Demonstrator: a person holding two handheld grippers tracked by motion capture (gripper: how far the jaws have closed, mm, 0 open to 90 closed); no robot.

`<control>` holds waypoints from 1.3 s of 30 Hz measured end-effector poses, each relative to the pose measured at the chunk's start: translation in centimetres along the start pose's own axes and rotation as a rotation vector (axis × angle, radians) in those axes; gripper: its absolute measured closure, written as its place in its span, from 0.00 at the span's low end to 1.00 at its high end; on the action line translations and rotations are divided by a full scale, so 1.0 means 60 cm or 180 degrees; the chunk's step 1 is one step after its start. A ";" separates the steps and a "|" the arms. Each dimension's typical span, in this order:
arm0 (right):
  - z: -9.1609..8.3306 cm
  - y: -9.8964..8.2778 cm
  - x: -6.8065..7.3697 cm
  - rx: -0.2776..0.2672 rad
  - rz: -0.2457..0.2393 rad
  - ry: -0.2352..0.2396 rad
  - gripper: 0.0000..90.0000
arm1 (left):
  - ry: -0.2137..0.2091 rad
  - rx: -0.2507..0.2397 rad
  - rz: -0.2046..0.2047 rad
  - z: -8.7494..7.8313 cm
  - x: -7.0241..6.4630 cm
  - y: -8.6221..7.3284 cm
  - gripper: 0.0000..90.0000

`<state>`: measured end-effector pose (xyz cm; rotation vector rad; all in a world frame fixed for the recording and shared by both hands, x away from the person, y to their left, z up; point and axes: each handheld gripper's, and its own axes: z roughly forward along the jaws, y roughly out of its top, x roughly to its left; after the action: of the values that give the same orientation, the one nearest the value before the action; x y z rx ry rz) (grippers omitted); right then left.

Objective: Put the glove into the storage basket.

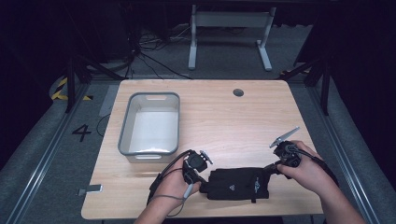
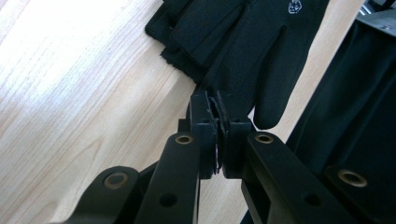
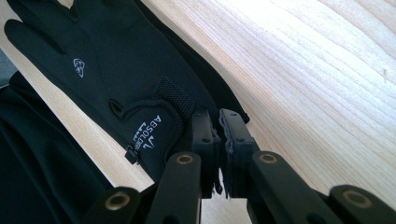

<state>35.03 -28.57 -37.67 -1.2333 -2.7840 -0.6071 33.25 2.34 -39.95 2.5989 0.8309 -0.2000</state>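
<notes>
- Left tool (image 2: pixel 218 135): jaws pressed together on the fingertip end of a black glove (image 2: pixel 252 51); fabric shows pinched between the pads in the left gripper view.
- Right tool (image 3: pixel 219 140): jaws likewise pinching the glove, at the cuff end, just beside the white lettering and the mesh tab.
- Glove position: it lies flat on the wooden counter (image 1: pixel 224 112) near the front edge, stretched between the two tools, fingers toward the left hand (image 1: pixel 175 186), cuff toward the right hand (image 1: pixel 303 170).
- A second dark layer shows under the top glove in both gripper views; probably a pair stacked. Cannot tell whether either tool grips one layer or both.
- Grey bin (image 1: pixel 150 122) stands on the counter beyond the left hand, apart from the glove, with nothing visible inside.
- Judgement, step in hand: a two-ended hold before lifting or moving the glove, likely toward the bin.
- To do it well: keep both pinches firm, raise both ends together so the cloth stays taut and neither end slips out; watch that any lower layer comes along or stays put cleanly, not half dragged.
- High view gives the layout: bin, counter edge, both hands, cables.
- Gripper views give what the high view blurs: the actual bite on the cloth, the logo, the stacked layers.
</notes>
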 end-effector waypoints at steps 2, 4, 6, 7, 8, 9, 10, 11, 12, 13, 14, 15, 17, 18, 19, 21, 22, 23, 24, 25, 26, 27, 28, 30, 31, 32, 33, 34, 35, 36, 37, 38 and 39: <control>0.003 0.001 -0.002 0.0011 0.0001 -0.0001 0.95 | -0.0010 0.0008 -0.0001 0.002 0.001 0.000 0.96; 0.005 0.001 -0.002 0.0013 0.0018 -0.0001 0.95 | -0.0015 0.0015 -0.0005 0.004 0.003 0.000 0.96; 0.008 0.001 -0.004 0.0032 0.0023 0.0007 0.95 | -0.0020 0.0021 -0.0004 0.005 0.004 0.000 0.96; 0.010 0.001 -0.005 0.0043 0.0028 0.0007 0.95 | -0.0020 0.0026 -0.0005 0.005 0.004 0.000 0.96; 0.012 0.001 -0.005 0.0031 0.0031 0.0001 0.95 | -0.0024 0.0036 -0.0011 0.006 0.004 0.000 0.96; 0.013 0.002 -0.006 0.0043 0.0037 0.0005 0.94 | -0.0022 0.0045 -0.0006 0.007 0.005 0.000 0.96; 0.014 0.002 -0.007 0.0045 0.0041 -0.0001 0.94 | -0.0016 0.0060 -0.0001 0.008 0.005 0.000 0.96; 0.016 0.002 -0.007 0.0042 0.0039 -0.0010 0.94 | -0.0007 0.0074 -0.0006 0.010 0.005 0.000 0.96; 0.019 0.003 -0.008 0.0044 0.0038 -0.0024 0.93 | 0.0002 0.0087 -0.0004 0.011 0.006 0.001 0.96; 0.020 0.003 -0.008 0.0050 0.0038 -0.0025 0.93 | 0.0007 0.0096 -0.0008 0.012 0.006 0.001 0.96; 0.023 0.003 -0.009 0.0042 0.0042 -0.0036 0.93 | -0.0001 0.0130 0.0004 0.013 0.008 0.001 0.95; 0.027 0.003 -0.012 0.0038 0.0043 -0.0043 0.92 | -0.0009 0.0146 0.0000 0.014 0.009 0.001 0.93; 0.029 0.003 -0.013 0.0039 0.0038 -0.0059 0.90 | 0.0003 0.0153 -0.0032 0.018 0.010 0.002 0.90; 0.031 0.002 -0.015 0.0024 0.0039 -0.0085 0.89 | 0.0015 0.0140 -0.0042 0.018 0.011 0.002 0.85; 0.034 0.001 -0.018 -0.0008 0.0029 -0.0153 0.85 | 0.0006 0.0110 -0.0046 0.017 0.012 0.003 0.80; 0.035 0.001 -0.021 -0.0044 0.0001 -0.0218 0.82 | 0.0033 0.0048 -0.0046 0.014 0.012 0.005 0.76; 0.035 0.001 -0.021 -0.0044 0.0001 -0.0218 0.82 | 0.0033 0.0048 -0.0046 0.014 0.012 0.005 0.76; 0.035 0.000 -0.022 -0.0086 -0.0014 -0.0248 0.79 | 0.0017 -0.0029 -0.0051 0.009 0.012 0.005 0.74; 0.035 0.000 -0.022 -0.0086 -0.0014 -0.0248 0.79 | 0.0017 -0.0029 -0.0051 0.009 0.012 0.005 0.73; 0.034 -0.002 -0.024 -0.0147 -0.0029 -0.0292 0.78 | 0.0034 -0.0076 -0.0051 0.004 0.011 0.006 0.72; 0.034 -0.002 -0.024 -0.0147 -0.0029 -0.0292 0.78 | 0.0034 -0.0076 -0.0051 0.004 0.011 0.006 0.71; 0.032 -0.003 -0.024 -0.0166 -0.0026 -0.0305 0.78 | 0.0046 -0.0105 -0.0040 0.002 0.011 0.007 0.71; 0.031 -0.004 -0.024 -0.0191 -0.0039 -0.0308 0.78 | 0.0047 -0.0139 -0.0042 0.000 0.011 0.008 0.70; 0.027 -0.006 -0.023 -0.0254 -0.0027 -0.0322 0.77 | 0.0038 -0.0181 -0.0018 -0.004 0.010 0.010 0.69; 0.023 -0.009 -0.022 -0.0319 -0.0020 -0.0319 0.77 | 0.0042 -0.0240 0.0032 -0.008 0.008 0.015 0.68; 0.023 -0.009 -0.022 -0.0319 -0.0020 -0.0319 0.77 | 0.0042 -0.0240 0.0032 -0.008 0.008 0.015 0.68; 0.021 -0.010 -0.022 -0.0344 -0.0004 -0.0324 0.77 | 0.0047 -0.0282 0.0052 -0.009 0.006 0.018 0.68; 0.019 -0.012 -0.023 -0.0378 0.0001 -0.0323 0.76 | 0.0052 -0.0320 0.0085 -0.012 0.003 0.021 0.66; 0.014 -0.018 -0.025 -0.0439 0.0027 -0.0334 0.76 | 0.0051 -0.0378 0.0100 -0.014 0.001 0.024 0.65; 0.014 -0.018 -0.025 -0.0439 0.0027 -0.0334 0.76 | 0.0051 -0.0412 0.0120 -0.015 -0.002 0.027 0.65; 0.011 -0.021 -0.026 -0.0471 0.0044 -0.0343 0.76 | 0.0057 -0.0446 0.0153 -0.017 -0.005 0.030 0.64; 0.008 -0.024 -0.027 -0.0503 0.0075 -0.0343 0.75 | 0.0071 -0.0485 0.0189 -0.018 -0.008 0.033 0.62; 0.003 -0.031 -0.029 -0.0574 0.0116 -0.0331 0.75 | 0.0083 -0.0507 0.0212 -0.019 -0.011 0.035 0.61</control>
<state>34.91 -30.87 -38.76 -1.3826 -2.8362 -0.8306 33.96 0.93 -38.07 2.4798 0.7363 -0.0775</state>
